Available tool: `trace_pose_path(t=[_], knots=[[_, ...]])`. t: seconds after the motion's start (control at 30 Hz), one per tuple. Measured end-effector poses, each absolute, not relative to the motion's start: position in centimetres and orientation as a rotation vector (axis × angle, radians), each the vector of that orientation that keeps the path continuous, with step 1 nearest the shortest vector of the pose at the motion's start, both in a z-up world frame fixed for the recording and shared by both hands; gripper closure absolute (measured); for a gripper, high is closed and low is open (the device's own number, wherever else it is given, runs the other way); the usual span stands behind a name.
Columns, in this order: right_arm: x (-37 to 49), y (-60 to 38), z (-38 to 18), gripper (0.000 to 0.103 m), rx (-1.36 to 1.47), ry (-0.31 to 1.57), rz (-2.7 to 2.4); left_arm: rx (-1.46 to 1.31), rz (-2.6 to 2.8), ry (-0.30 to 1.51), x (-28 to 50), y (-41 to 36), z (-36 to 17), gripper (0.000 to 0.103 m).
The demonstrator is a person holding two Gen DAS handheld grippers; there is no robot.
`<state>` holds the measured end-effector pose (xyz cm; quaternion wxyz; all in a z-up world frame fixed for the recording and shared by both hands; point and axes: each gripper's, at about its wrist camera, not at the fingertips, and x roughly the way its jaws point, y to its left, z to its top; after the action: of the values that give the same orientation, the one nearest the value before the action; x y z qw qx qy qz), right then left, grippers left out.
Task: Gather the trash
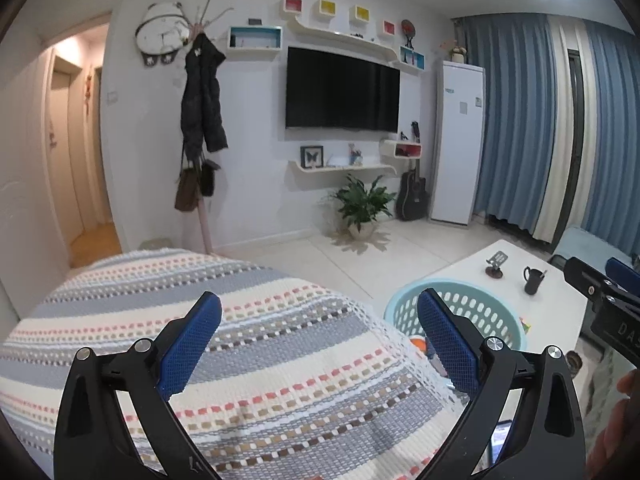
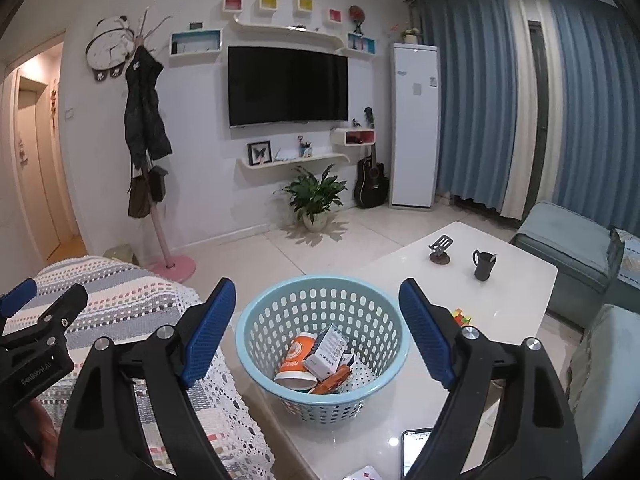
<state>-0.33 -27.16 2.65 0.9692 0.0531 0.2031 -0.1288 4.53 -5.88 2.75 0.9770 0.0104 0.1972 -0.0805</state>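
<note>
While we hold the left claw (image 1: 319,334) spread and empty over the striped cover (image 1: 240,360), perforated blue basket (image 2: 322,344) on white surface (image 2: 500,292) holding orange cup (image 2: 298,362), white carton (image 2: 326,354), right claw (image 2: 316,334) likewise spread, empty.

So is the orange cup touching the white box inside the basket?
Touching. The right wrist view shows the white box leaning right on the orange cup inside the basket, no gap.

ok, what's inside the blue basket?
In the basket: an orange paper cup, a white box, and an orange wrapper. Anything beneath them is covered.
</note>
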Motion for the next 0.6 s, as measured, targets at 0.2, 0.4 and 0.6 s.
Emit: trace_pose_path(t=[0.2,0.4,0.6], knots=[[-1.3,-26.9,3.8,0.019,0.095,0.37,-0.275,0.023,-0.157,0.395,4.3,-5.7,2.8,0.008],[-1.7,-26.2,3.9,0.018,0.09,0.362,-0.286,0.02,-0.188,0.389,3.8,-5.7,3.0,0.008],[-1.4,-25.9,3.8,0.018,0.102,0.373,-0.284,0.025,-0.202,0.387,3.6,-5.9,2.9,0.008]])
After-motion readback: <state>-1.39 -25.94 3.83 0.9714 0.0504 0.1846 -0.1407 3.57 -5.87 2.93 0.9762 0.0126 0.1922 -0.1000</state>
